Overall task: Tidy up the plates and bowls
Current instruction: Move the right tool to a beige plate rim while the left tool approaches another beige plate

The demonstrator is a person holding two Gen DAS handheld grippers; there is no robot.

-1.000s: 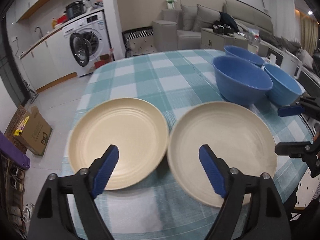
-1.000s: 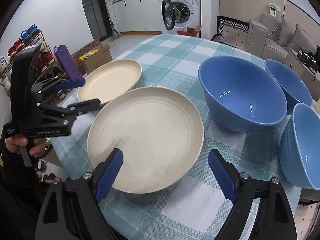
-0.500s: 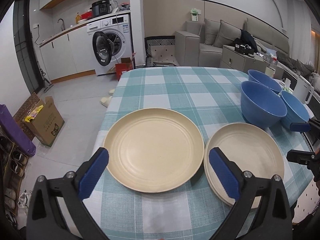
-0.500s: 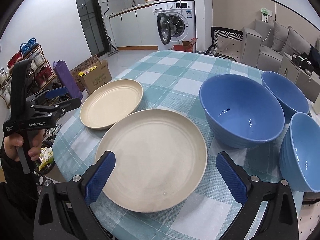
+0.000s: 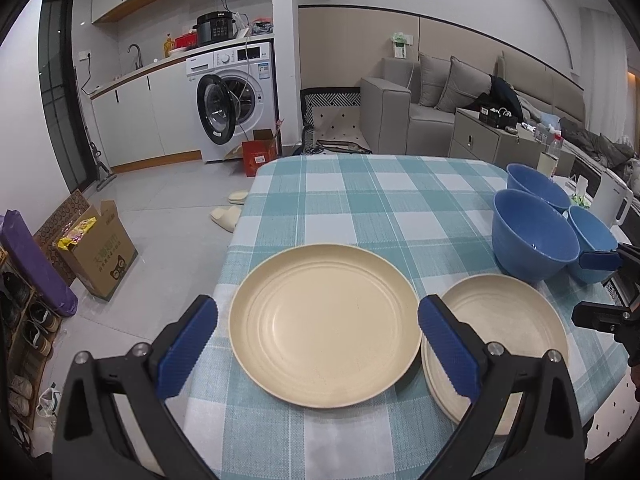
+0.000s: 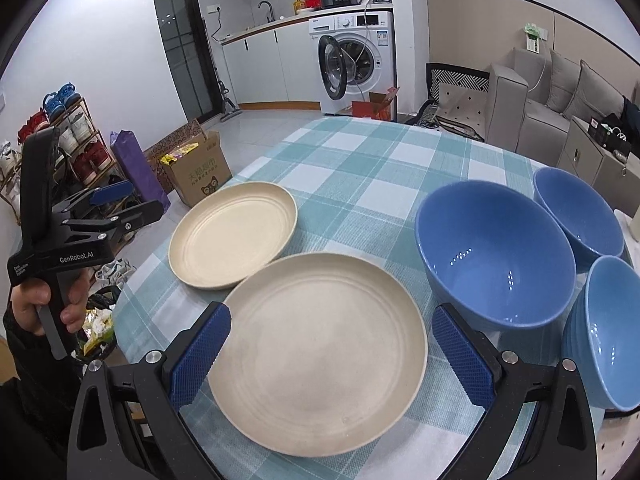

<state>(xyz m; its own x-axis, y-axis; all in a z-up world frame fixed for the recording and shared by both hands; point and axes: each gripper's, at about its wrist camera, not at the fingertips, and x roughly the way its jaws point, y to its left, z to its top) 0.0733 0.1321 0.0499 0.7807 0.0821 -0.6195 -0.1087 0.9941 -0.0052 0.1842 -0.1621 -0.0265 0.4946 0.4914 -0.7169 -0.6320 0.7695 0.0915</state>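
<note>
Two cream plates lie on the checked tablecloth [image 5: 360, 200]. The left plate [image 5: 324, 320] [image 6: 232, 232] lies in front of my open, empty left gripper [image 5: 318, 344]. The right plate [image 5: 500, 320] [image 6: 320, 352] looks like a stack of two; it lies between the fingers of my open, empty right gripper [image 6: 330, 354], which hovers at its near edge. Three blue bowls stand at the right: a large one [image 6: 496, 260] [image 5: 532, 236], one behind it [image 6: 576, 204] and one nearer [image 6: 604, 328]. The left gripper also shows in the right wrist view [image 6: 120, 204], off the table's left edge.
The table edge runs close in front of both grippers. A white kettle [image 5: 612, 200] stands behind the bowls. On the floor at the left are a cardboard box [image 5: 96, 252], a purple bag [image 5: 36, 268] and a shoe rack [image 6: 60, 136].
Both grippers have pulled back and up from the plates. The left gripper has swung left, so the left plate now sits in front of it. Both stay open.
</note>
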